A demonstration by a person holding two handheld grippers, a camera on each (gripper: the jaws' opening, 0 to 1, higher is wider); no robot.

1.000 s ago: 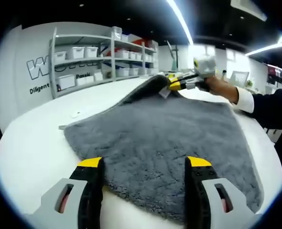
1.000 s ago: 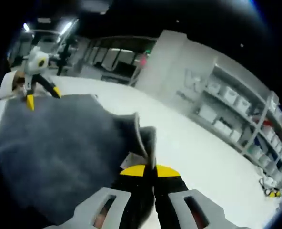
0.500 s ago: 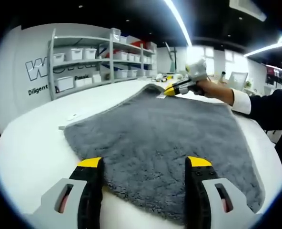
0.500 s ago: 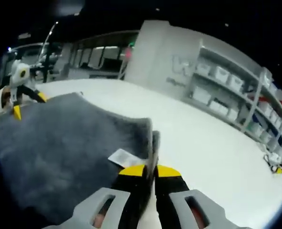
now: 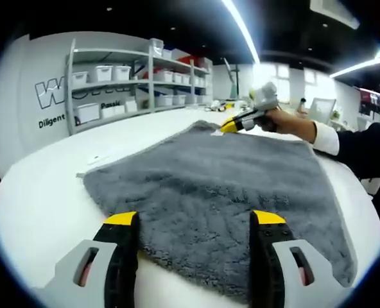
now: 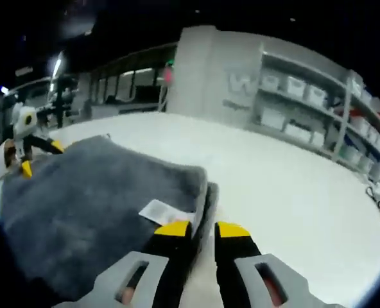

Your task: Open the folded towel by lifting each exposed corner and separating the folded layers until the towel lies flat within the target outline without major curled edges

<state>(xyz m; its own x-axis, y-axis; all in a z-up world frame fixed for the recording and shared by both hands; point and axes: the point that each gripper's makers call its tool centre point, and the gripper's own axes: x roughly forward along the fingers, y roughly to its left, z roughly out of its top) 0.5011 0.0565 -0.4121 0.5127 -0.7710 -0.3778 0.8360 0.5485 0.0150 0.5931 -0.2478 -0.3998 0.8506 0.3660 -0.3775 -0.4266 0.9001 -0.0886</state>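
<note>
The far corner of the grey towel [image 5: 215,186] has come down onto the white table [image 5: 42,199] — the right gripper [image 6: 203,229] still pinches its edge beside a white care label [image 6: 158,211], print unreadable. The left gripper [image 5: 195,218] hovers with jaws spread. The wall lettering [image 5: 52,120] reads "Diligent".

Bare white table [image 5: 42,192] lies open from 8 to 11 o'clock of the grey towel [image 5: 215,192] — passable; shelving [image 5: 132,77] stands well beyond, at 11 o'clock.
</note>
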